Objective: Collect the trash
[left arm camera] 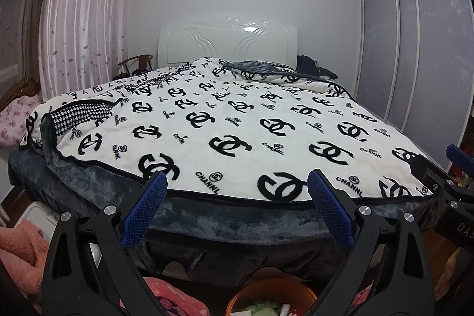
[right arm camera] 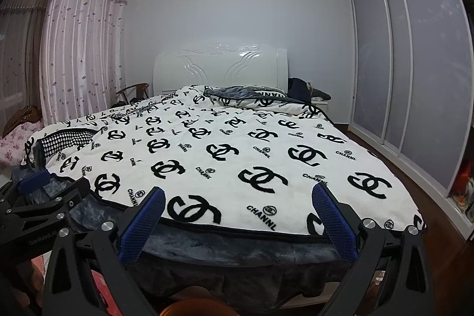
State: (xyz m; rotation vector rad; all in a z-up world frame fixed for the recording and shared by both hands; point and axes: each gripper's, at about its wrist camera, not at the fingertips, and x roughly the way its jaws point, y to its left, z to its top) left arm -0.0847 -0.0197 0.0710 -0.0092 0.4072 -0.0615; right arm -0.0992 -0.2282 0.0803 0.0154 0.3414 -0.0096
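My left gripper [left arm camera: 237, 181] is open and empty, held above the foot of the bed [left arm camera: 237, 120]. My right gripper [right arm camera: 239, 196] is open and empty, beside it to the right. An orange-brown bin [left arm camera: 271, 299] with paper scraps inside sits on the floor below the left gripper; its rim also shows in the right wrist view [right arm camera: 192, 308]. The bed is covered by a white blanket with black logos [right arm camera: 237, 156]. No loose trash shows on the blanket. The right gripper shows at the right edge of the left wrist view [left arm camera: 444, 176], and the left gripper at the left edge of the right wrist view [right arm camera: 44, 197].
A white headboard [left arm camera: 228, 42] stands at the back wall. Sliding wardrobe doors [right arm camera: 414, 64] line the right side. Pink curtains [left arm camera: 86, 28] and a wooden chair [left arm camera: 137, 64] are at the left. Pink cloth [left arm camera: 20, 250] lies at the lower left. Dark clothes [left arm camera: 315, 67] lie by the headboard.
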